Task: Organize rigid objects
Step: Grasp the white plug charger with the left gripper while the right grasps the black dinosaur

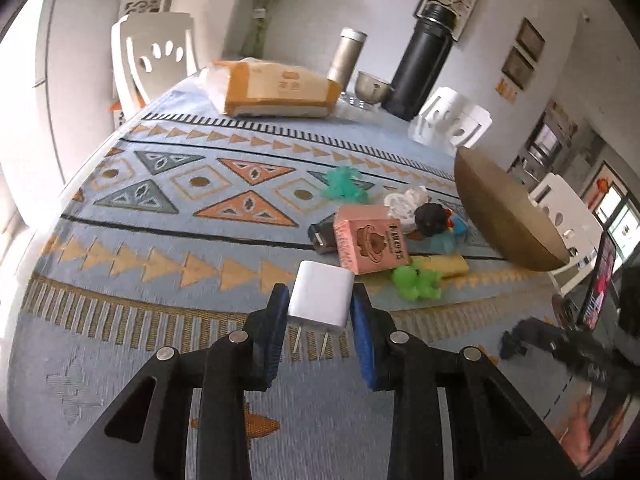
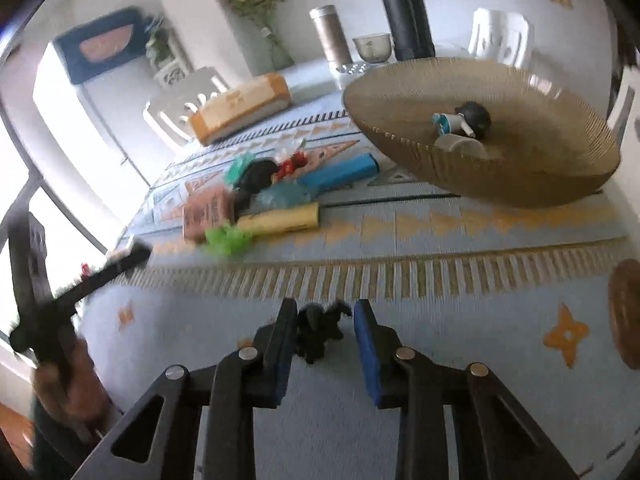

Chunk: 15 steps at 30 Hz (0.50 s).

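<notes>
My left gripper (image 1: 319,300) is shut on a white plug charger (image 1: 321,299), held above the patterned tablecloth with its two prongs pointing back at me. My right gripper (image 2: 325,316) has a small black toy figure (image 2: 320,330) between its blue pads; the left pad touches it, a gap shows at the right pad. The brown ribbed bowl (image 2: 404,136) stands at the right and holds a small figure (image 2: 466,118) and a white piece (image 2: 460,146). It also shows in the left wrist view (image 1: 496,208).
A pile lies mid-table: pink box (image 1: 370,242), green toy (image 1: 416,280), yellow bar (image 2: 280,220), blue bar (image 2: 340,172), teal toy (image 1: 344,184), dark-haired figure (image 1: 434,220). A tissue pack (image 1: 276,90), steel flask (image 1: 346,58), black flask (image 1: 422,64) and cup (image 1: 372,86) stand at the far edge.
</notes>
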{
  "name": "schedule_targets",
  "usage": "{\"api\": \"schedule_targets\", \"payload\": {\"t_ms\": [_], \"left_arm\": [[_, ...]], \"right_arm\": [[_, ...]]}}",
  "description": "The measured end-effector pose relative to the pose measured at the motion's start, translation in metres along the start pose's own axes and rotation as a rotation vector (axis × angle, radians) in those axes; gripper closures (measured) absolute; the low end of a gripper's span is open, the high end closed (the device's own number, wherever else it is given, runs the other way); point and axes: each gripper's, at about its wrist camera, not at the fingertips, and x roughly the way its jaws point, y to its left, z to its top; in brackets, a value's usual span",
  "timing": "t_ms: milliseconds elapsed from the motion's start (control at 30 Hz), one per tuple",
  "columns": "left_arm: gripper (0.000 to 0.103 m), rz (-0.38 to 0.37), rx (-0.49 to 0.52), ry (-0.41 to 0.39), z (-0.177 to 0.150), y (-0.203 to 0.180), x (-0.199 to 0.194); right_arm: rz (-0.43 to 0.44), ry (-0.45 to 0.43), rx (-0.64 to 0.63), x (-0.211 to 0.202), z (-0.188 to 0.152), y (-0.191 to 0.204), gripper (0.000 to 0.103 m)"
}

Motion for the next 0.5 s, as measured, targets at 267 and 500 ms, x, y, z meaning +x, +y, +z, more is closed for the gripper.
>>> {"api": "schedule_targets", "payload": {"t_ms": [267, 500], "left_arm": [[0.075, 0.035, 0.024, -0.032, -0.002, -0.004, -0.004], [0.075, 0.014, 0.022, -0.032, -0.002, -0.003, -0.004]], "right_arm": [[-0.029, 0.028, -0.002, -0.008, -0.027, -0.002, 0.047], [-0.098, 0.037, -0.038, 0.0, -0.035, 0.004, 0.037]]}}
